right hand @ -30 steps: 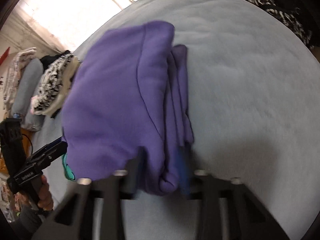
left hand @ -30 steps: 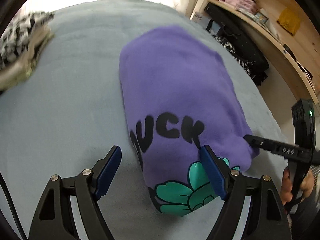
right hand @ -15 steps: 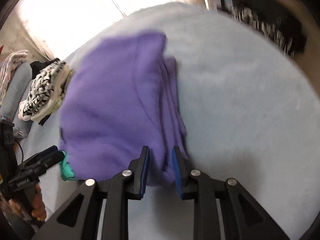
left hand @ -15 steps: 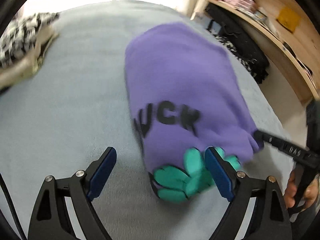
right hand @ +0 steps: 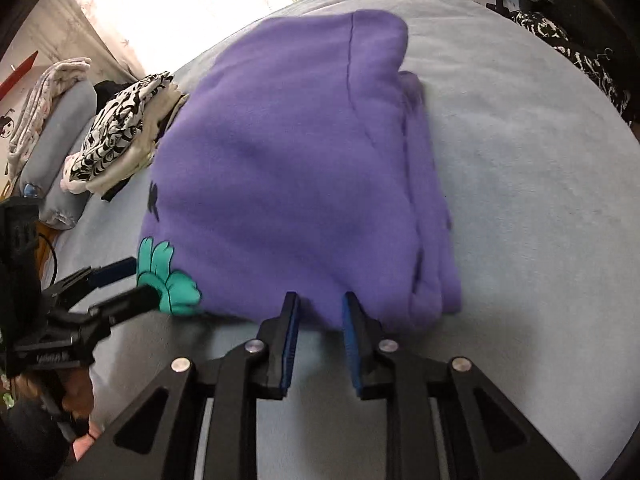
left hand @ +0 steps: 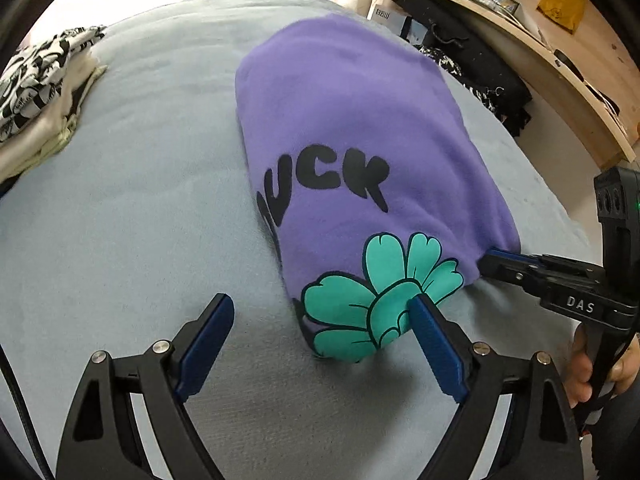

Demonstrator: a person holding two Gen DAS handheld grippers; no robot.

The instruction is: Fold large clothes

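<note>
A folded purple sweatshirt (left hand: 352,128) (right hand: 280,168) with black letters and a green flower print lies on the pale blue bed (left hand: 120,220). My left gripper (left hand: 320,300) (right hand: 144,280) stands open at the flower corner; the right pad rests beside the print and nothing is pinched. My right gripper (right hand: 320,298) (left hand: 490,260) has its jaws narrow, and only the tips pinch the sweatshirt's near hem. The thick folded edge lies to the right of it. A hand (left hand: 580,364) holds the right gripper's handle.
A stack of folded clothes, topped by a black-and-white patterned one (left hand: 40,92) (right hand: 116,140), sits at the bed's far left. A wooden shelf (left hand: 560,48) and dark bags (left hand: 480,68) stand beyond the right side. Bare blue sheet (right hand: 540,200) surrounds the sweatshirt.
The left jaws widened and drew back off the flower corner. The right gripper shifted left along the near hem, away from the thick folded edge, with less cloth between its fingers.
</note>
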